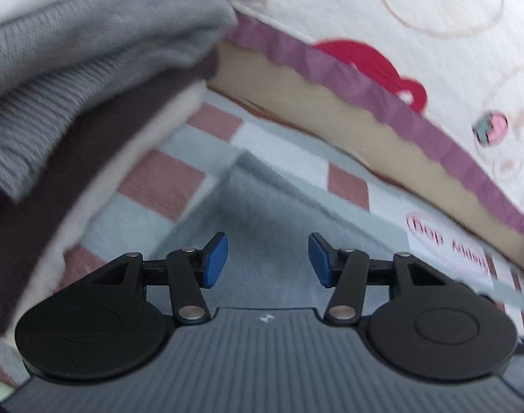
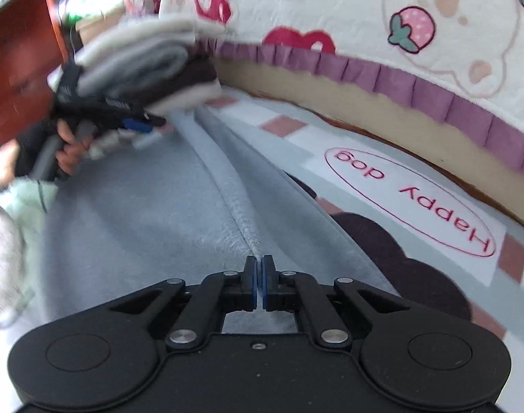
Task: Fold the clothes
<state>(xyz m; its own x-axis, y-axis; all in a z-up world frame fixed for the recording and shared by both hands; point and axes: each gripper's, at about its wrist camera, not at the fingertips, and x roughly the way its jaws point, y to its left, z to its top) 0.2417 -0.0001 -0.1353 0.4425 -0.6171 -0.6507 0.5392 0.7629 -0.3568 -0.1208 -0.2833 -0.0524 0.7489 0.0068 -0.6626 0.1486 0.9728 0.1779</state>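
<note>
Right tool pinched on grey garment ridge; left tool half-wide, empty. Risk: thin fleece slipping free, left tool bumping folded stack.

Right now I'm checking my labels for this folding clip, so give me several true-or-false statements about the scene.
1. The right hand-held gripper is shut on a ridge of the light blue garment. True.
2. The left hand-held gripper grips a sock. False: its jaws are open, with nothing between them.
3. A stack of folded clothes sits beside the left hand-held gripper. True.
4. The mat reads "Happy cat". False: "Happy dog".
</note>
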